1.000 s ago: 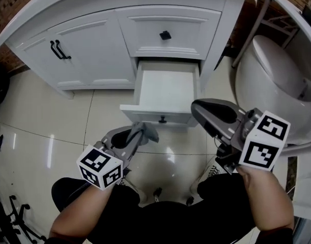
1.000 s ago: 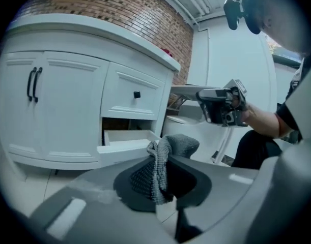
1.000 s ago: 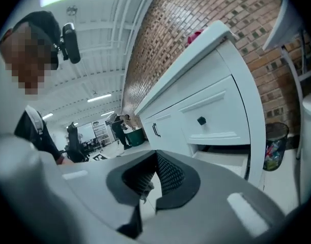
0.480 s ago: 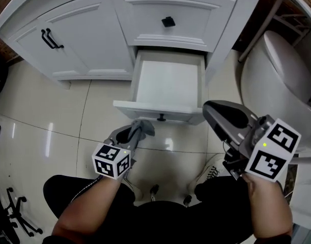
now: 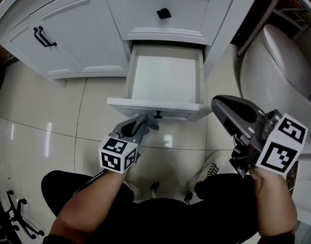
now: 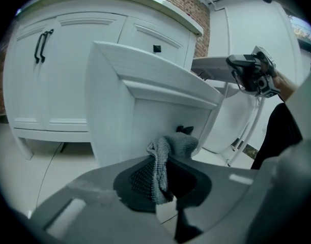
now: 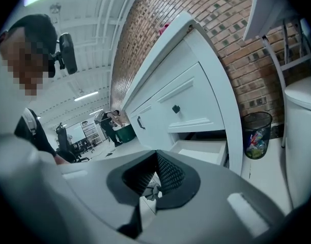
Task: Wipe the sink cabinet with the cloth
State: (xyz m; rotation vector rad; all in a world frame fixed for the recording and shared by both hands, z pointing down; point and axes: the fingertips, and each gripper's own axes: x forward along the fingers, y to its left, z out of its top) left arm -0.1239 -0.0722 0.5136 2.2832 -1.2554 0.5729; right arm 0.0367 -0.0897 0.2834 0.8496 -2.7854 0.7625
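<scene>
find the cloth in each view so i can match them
Head view: cloth lower centre, in the left gripper, below the drawer.
Left gripper view: cloth centre, between the jaws, before the drawer.
Right gripper view: not in it.
Shared landmark: the open drawer.

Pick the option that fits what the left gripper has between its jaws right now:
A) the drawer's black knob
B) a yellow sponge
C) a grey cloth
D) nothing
C: the left gripper is shut on a grey cloth, held just in front of the open drawer.
</scene>
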